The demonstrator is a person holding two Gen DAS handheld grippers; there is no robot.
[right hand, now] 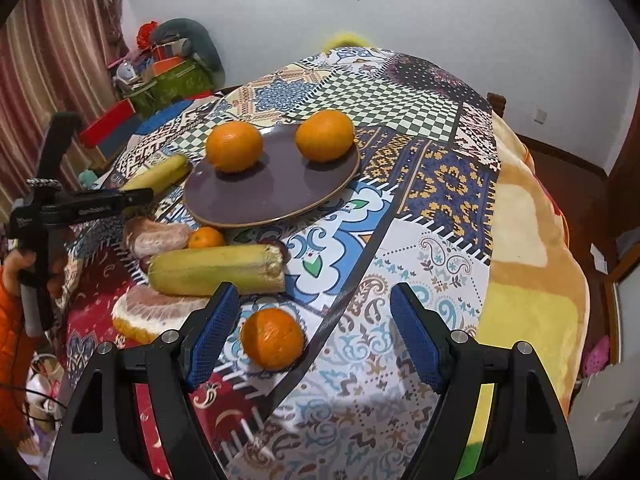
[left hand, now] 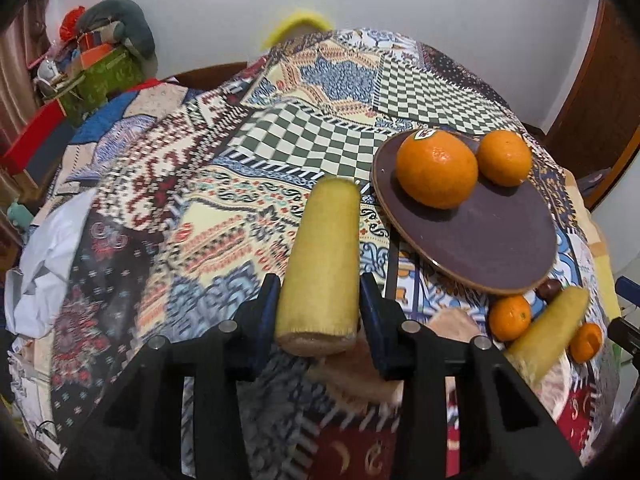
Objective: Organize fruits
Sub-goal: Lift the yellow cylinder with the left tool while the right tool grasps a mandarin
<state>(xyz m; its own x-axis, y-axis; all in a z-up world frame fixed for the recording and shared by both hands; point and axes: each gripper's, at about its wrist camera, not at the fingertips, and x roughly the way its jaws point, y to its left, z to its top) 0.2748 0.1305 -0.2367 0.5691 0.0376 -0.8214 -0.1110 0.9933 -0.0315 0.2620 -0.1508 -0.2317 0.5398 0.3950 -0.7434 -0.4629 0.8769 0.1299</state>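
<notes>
Patchwork cloth (left hand: 280, 128) covers your table under white walls. Your left gripper (left hand: 320, 300) clamps a yellow-green cut cane piece (left hand: 320, 264) at centre frame; your right gripper (right hand: 314, 336) gapes empty above an orange (right hand: 272, 338).

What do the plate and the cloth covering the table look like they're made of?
The plate looks like glazed ceramic: matte purple-brown face with a soft sheen and a bare tan rim, though coated metal can't be ruled out. The cloth looks like printed woven fabric, matte, lying in soft folds over the edge, with patchwork-style patterns printed rather than stitched, as far as it shows.
</notes>
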